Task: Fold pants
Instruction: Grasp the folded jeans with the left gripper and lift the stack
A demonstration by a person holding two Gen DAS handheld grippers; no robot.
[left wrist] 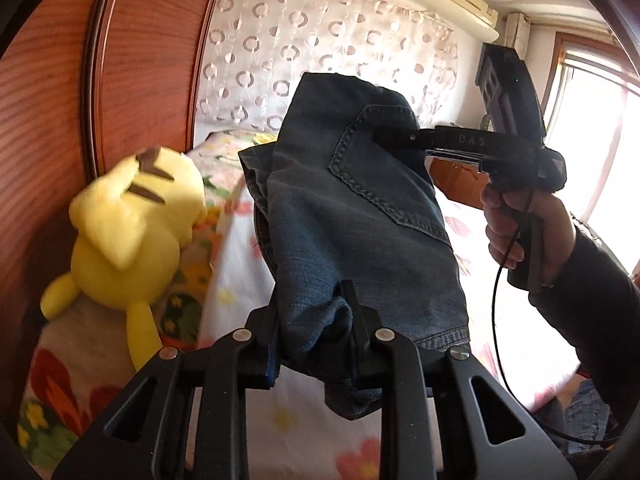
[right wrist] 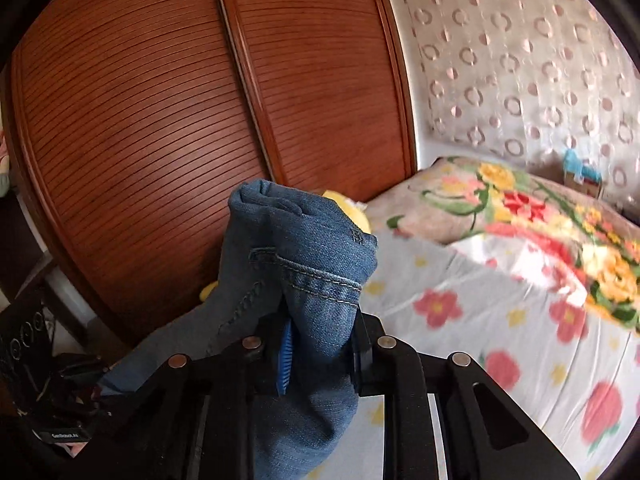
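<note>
A pair of blue denim pants (left wrist: pixel 360 216) hangs in the air above the bed, held by both grippers. My left gripper (left wrist: pixel 316 328) is shut on a bunched edge of the denim close to the camera. The right gripper (left wrist: pixel 384 136) shows in the left wrist view, held in a hand, and is clamped on the pants by the back pocket. In the right wrist view my right gripper (right wrist: pixel 320 332) is shut on a thick fold of the pants (right wrist: pixel 304 256) near a stitched seam, and the rest of the cloth hangs down and to the left.
The bed has a white sheet with red and yellow flowers (right wrist: pixel 500 320). A yellow plush toy (left wrist: pixel 132 232) lies at the bed's left side against the wooden wardrobe doors (right wrist: pixel 160 100). A floral blanket (right wrist: pixel 540 208) lies at the far end. A patterned curtain (left wrist: pixel 320 40) hangs behind.
</note>
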